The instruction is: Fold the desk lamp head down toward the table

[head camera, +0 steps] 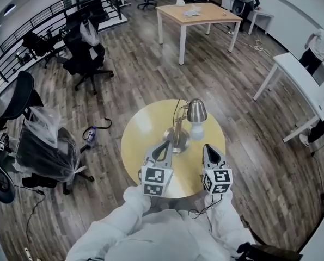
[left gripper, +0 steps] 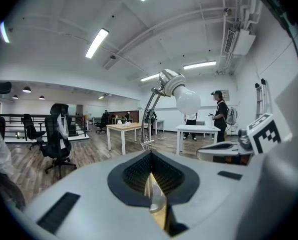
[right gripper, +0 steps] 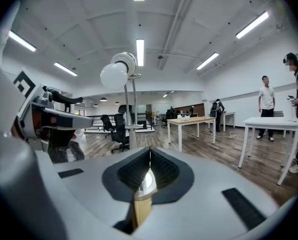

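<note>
A chrome desk lamp stands on the round yellow table point(head camera: 142, 125), its base point(head camera: 176, 141) near the middle. Its head point(head camera: 196, 111) and white bulb point(head camera: 197, 130) are raised at the top of the thin arm. My left gripper point(head camera: 163, 146) is shut and empty, just in front of the base. My right gripper point(head camera: 209, 150) is shut and empty, in front of the bulb. In the left gripper view the lamp head point(left gripper: 170, 80) rises ahead above my shut left gripper point(left gripper: 150, 155). In the right gripper view the bulb point(right gripper: 113, 75) hangs ahead-left of my shut right gripper point(right gripper: 149, 151).
Black office chairs point(head camera: 86, 52) and a plastic-wrapped chair point(head camera: 46, 147) stand to the left. A wooden table point(head camera: 197, 14) is at the back, a white desk point(head camera: 302, 84) at the right with a person point(head camera: 317, 44) beside it. A blue object point(head camera: 91, 135) lies on the floor.
</note>
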`<state>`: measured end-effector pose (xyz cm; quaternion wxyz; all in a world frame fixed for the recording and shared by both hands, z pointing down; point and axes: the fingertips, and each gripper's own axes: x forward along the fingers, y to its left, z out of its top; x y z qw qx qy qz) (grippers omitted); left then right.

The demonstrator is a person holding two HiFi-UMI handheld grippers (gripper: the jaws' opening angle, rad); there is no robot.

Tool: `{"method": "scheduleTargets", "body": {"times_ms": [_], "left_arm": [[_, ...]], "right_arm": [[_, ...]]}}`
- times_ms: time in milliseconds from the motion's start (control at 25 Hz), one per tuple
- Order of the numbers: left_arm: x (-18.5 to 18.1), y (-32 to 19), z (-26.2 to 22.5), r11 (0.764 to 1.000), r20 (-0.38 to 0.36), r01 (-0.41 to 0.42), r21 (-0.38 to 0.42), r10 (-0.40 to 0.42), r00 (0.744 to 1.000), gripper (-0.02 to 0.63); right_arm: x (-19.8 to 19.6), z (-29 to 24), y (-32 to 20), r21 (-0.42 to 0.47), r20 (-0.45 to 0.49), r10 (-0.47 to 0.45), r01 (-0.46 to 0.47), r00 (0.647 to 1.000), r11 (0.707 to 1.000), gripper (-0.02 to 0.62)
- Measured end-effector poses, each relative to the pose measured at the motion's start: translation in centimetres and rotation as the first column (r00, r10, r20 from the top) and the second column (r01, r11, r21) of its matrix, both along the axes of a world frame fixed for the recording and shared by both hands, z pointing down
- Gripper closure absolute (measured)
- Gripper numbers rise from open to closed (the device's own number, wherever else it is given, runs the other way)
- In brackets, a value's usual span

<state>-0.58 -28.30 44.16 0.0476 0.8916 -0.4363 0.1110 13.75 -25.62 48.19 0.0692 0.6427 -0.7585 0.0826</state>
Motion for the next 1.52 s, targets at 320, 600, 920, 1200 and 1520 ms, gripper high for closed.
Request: {"method": "scheduleTargets", "body": {"times_ms": [320,600,920,1200,1520], "left_arm": [[1.5,-2.4,1.1,0.998,0.057,-0.016,0.054,0.013,0.998,0.604],[4.2,-6.7,1.0,0.992,0.08,-0.073,0.107,0.065,0.995,0.575],[7.0,-10.4,-2.2,0.956,0.076,-0.22,0.192,0.209,0.975,0.489],[9.4,-12.5,-4.2,0.892,0.207,-0.393,0.222,0.351,0.913,0.453],[10.7,-11.8,-4.7,0.864,0.162,-0.441,0.244,0.412,0.897,0.555]], "right_arm": [[-2.2,7.8,-4.9,-0.118,-0.064,-0.307,0.299,0.949,0.947,0.581],[-3.0,14.3,-9.5,-0.213,0.044,-0.507,0.504,0.861,0.837,0.581],[-4.5,16.2,-12.8,-0.247,0.1,-0.564,0.57,0.82,0.784,0.581],[-5.1,17.7,-14.3,-0.288,0.122,-0.615,0.621,0.779,0.729,0.583],[-4.7,18.7,-14.9,-0.308,0.1,-0.651,0.645,0.753,0.699,0.583]]}}
